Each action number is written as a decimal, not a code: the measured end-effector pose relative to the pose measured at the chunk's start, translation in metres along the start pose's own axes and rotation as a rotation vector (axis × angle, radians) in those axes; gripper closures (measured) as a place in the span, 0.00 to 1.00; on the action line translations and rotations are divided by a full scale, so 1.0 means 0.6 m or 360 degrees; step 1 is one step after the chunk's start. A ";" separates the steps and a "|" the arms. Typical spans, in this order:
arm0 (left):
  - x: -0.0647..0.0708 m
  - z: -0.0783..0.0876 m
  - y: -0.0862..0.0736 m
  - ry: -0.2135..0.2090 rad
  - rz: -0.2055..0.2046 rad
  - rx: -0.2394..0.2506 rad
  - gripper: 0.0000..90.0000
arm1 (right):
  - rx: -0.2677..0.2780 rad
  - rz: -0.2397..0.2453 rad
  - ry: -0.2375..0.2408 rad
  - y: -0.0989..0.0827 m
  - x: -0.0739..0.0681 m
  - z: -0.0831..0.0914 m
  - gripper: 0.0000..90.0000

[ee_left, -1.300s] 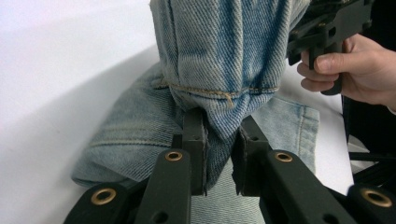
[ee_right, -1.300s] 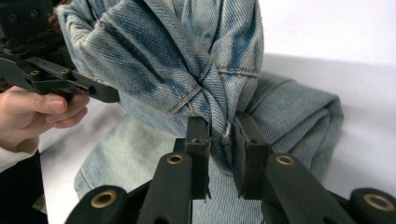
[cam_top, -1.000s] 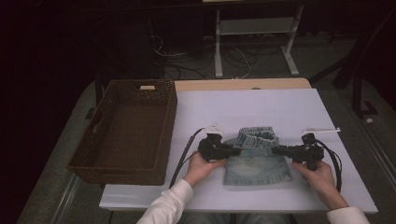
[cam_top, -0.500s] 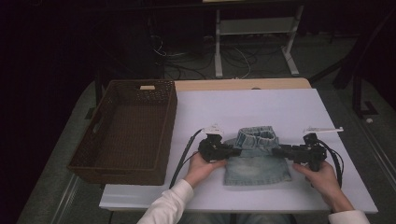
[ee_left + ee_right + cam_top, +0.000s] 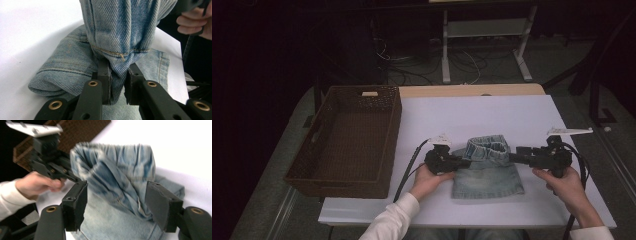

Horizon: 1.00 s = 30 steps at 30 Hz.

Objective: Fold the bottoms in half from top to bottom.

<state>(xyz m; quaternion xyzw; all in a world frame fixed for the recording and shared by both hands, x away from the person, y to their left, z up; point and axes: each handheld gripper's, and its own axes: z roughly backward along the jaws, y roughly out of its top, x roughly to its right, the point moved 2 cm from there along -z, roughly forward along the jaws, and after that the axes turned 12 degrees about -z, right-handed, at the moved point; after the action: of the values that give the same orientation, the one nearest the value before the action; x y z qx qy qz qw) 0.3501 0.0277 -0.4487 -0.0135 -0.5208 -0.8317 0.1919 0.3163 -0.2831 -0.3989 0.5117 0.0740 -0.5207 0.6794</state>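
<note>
blurred denim garment [image 5: 120, 185] between apart jaws

A white-topped bench [image 5: 492, 115] stands in a dim room; behind it, cables [image 5: 462, 60] sprawl over grey floor [image 5: 557, 60] beneath a white metal stand [image 5: 484, 30].

My left black two-jaw gripper [image 5: 460, 163] lies level near the table's front edge, jaws pinched tight, left hand [image 5: 428, 180] behind it. My right black two-jaw gripper [image 5: 514, 157] faces it, jaws just opening wide, pressing nothing.
</note>
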 end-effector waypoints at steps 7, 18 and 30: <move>0.000 -0.001 -0.002 -0.0003 0.0007 0.0004 0.85 | 0.0041 0.0036 -0.0022 0.031 0.004 0.007 0.37; -0.001 -0.001 -0.002 -0.0011 0.0020 0.0013 0.85 | 0.0072 0.0060 -0.0102 0.075 0.037 -0.008 0.40; -0.001 -0.001 -0.001 -0.0010 0.0030 0.0011 0.85 | 0.0038 0.0048 -0.0129 0.117 0.077 -0.058 0.50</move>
<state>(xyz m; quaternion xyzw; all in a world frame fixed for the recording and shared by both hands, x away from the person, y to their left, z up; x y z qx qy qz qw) 0.3504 0.0276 -0.4497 -0.0203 -0.5243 -0.8280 0.1980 0.4070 -0.2898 -0.4013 0.4993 0.0323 -0.5316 0.6834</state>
